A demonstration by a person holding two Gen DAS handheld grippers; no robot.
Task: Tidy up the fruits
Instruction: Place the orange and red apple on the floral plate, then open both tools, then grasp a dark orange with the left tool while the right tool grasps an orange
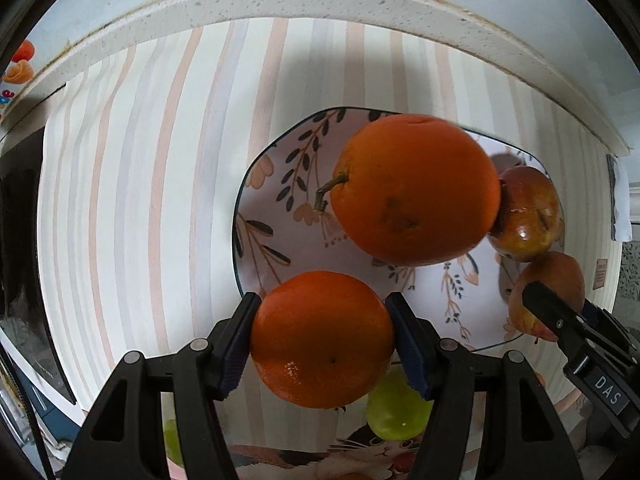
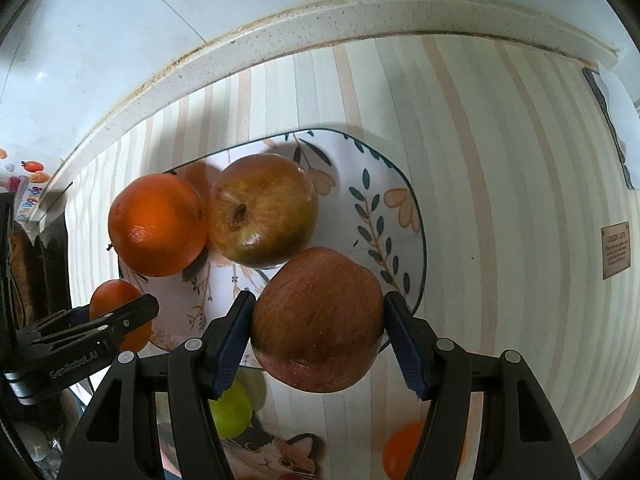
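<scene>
Oranges and apples, floral plate [image 1: 276, 184] as landmark. Left wrist view: left gripper [image 1: 322, 340] clamps a small orange [image 1: 322, 338] between both blue pads, just off the plate's near rim. Big stemmed orange [image 1: 416, 188] on the plate, touching a red-yellow apple [image 1: 528, 212]. Green fruit [image 1: 394, 412] on the striped mat [image 1: 132, 200], nearer than the plate. Right wrist view: right gripper [image 2: 318, 334] pinches a red apple [image 2: 318, 320] over the plate's [image 2: 400, 208] near edge. Orange [image 2: 156, 224] and yellowish apple [image 2: 262, 208] touch on the plate. Another orange [image 2: 404, 452] on the mat, nearer than the plate.
</scene>
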